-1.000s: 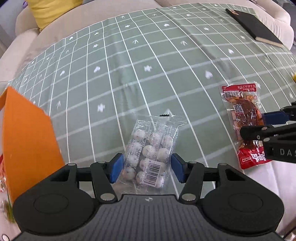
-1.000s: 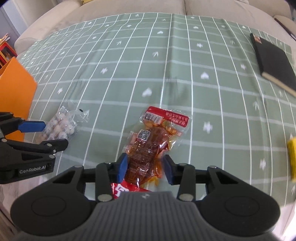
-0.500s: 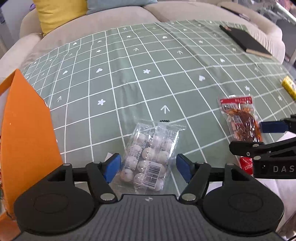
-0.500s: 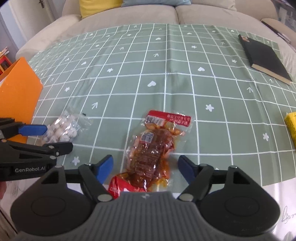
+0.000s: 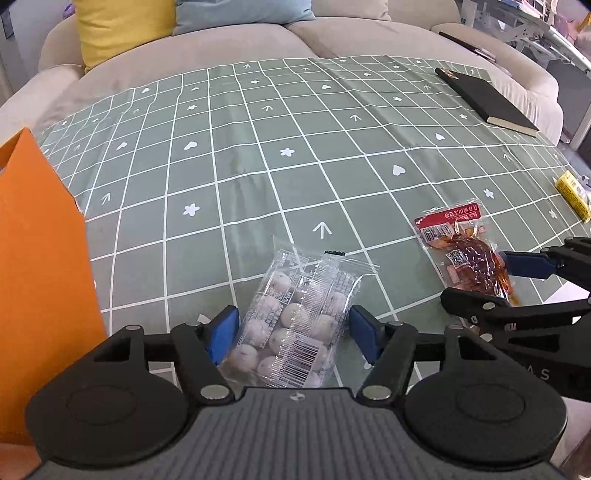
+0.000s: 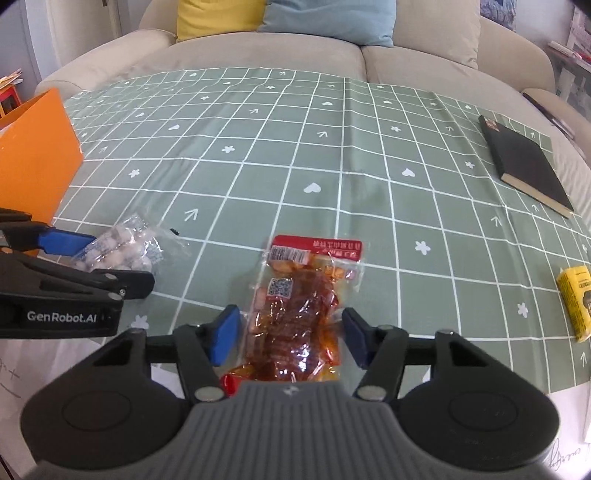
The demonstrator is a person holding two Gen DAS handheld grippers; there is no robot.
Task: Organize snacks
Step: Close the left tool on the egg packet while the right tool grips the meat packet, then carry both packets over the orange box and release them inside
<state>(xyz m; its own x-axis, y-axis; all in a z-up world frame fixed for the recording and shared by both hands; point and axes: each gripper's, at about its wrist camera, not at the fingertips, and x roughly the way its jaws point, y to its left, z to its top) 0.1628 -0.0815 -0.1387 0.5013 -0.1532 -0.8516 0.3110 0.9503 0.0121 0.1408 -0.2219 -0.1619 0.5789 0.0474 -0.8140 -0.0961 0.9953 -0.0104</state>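
Green checked tablecloth point(image 5: 295, 173) with white hearts, arrows and flowers, spread over a table in front of a beige sofa point(image 6: 295, 48).

Left gripper point(image 5: 293, 332): pointing down at the near edge of the cloth, jaws closing, blue pads either side of the clear packet of white balls point(image 5: 295, 325). Left pad just beside the wrapper's edge, right pad a little apart from it; no squeeze visible on the wrapper. Packet lying flat on the cloth, barcode end nearest, sealed end pointing far.

Right gripper point(image 6: 288, 334): also tilted down, jaws closing, pads flanking the red packet of brown snack point(image 6: 295, 310). Narrow gaps on both sides, wrapper not pinched. Packet flat on the cloth, red header strip at the far end, near end hidden under the gripper body.

Both packets near the front edge, white-ball packet left, red one right, well apart.

Orange box point(image 5: 40, 280) standing upright at the far left, just beside the left gripper. Black notebook point(image 6: 524, 166) at the far right of the cloth. Yellow packet point(image 6: 576, 302) at the right edge, near. Yellow cushion point(image 6: 218, 16) and blue cushion point(image 6: 328, 18) on the sofa behind.
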